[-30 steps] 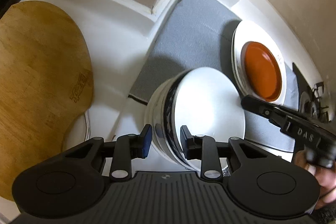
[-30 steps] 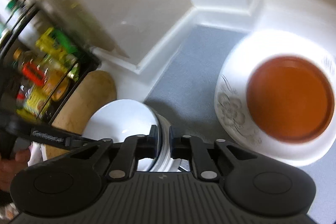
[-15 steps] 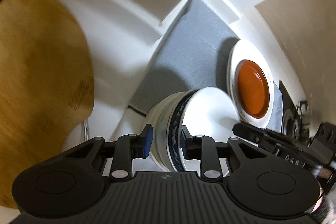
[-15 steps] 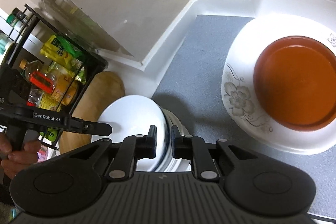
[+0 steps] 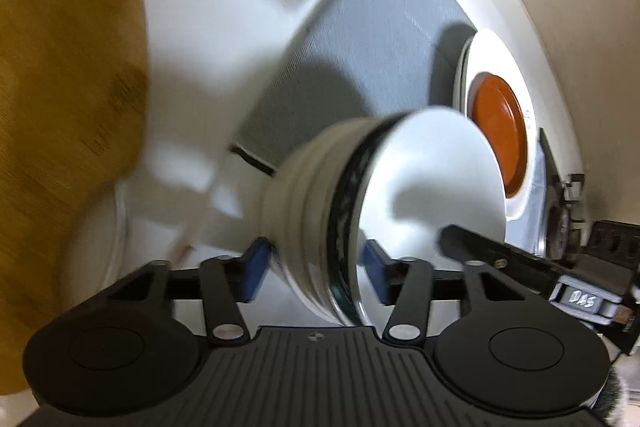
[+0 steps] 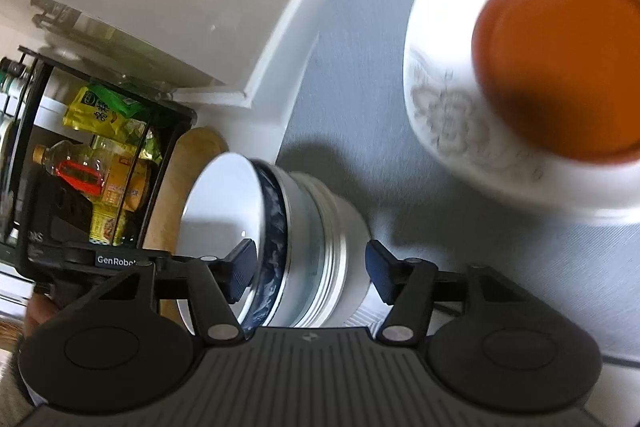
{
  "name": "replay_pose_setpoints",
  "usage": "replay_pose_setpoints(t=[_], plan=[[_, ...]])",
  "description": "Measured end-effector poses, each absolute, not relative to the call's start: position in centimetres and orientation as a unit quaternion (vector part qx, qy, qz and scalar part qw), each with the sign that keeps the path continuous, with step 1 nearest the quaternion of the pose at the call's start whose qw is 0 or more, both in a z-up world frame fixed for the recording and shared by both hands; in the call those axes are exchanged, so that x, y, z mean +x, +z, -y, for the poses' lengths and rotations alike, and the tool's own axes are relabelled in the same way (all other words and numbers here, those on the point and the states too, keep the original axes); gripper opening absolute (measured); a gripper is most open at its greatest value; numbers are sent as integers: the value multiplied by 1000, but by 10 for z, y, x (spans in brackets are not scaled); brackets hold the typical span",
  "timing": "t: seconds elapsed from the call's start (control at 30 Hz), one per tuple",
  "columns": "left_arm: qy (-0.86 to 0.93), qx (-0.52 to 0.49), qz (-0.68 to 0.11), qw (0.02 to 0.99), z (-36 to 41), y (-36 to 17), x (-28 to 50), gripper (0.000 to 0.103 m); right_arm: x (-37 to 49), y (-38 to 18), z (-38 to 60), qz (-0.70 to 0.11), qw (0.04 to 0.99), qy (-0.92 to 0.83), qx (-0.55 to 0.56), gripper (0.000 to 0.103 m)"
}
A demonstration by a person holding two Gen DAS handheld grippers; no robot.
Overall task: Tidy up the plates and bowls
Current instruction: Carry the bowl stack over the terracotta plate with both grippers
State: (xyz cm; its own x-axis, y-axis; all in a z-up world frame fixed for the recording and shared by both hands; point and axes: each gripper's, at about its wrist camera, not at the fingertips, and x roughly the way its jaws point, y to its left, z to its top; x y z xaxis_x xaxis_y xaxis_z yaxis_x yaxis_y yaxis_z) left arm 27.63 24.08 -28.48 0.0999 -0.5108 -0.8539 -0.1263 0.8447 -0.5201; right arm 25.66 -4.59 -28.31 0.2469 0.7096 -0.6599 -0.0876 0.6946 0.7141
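Observation:
A stack of bowls (image 5: pixel 360 211), white with a dark blue patterned one on top, stands by the near edge of the grey mat (image 5: pixel 380 39). My left gripper (image 5: pixel 316 263) straddles its near rim, jaws opening, pads just off the bowls. From the other side my right gripper (image 6: pixel 310 267) straddles the same stack (image 6: pixel 304 227), its jaws opening too. One of the right gripper's fingers (image 5: pixel 480 247) reaches over the top bowl. An orange plate (image 6: pixel 560 67) lies on a white floral plate (image 6: pixel 440 107) further along the mat.
A wooden cutting board (image 5: pixel 60 107) lies to the left on the white counter. A black wire rack (image 6: pixel 100 147) holds bottles and packets behind it. A stove burner (image 5: pixel 560 223) sits at the far right. A white wall ledge borders the mat (image 6: pixel 352 67).
Both grippers have sunk with the stack, and their jaws have spread from a narrow grip on its rim to a wide gap. The view is blurred with motion.

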Motion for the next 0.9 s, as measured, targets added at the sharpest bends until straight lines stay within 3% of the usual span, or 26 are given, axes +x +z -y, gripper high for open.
replay_pose_setpoints(t=[0.27,0.9], plan=[[-141,-214,-650,716,-235,-267,268,44,252,-271,38,-545,759,269,236,49],[-149,-161,-642,734,-198,-233,271,45,247,-245,58,-516,783,251,241,46]])
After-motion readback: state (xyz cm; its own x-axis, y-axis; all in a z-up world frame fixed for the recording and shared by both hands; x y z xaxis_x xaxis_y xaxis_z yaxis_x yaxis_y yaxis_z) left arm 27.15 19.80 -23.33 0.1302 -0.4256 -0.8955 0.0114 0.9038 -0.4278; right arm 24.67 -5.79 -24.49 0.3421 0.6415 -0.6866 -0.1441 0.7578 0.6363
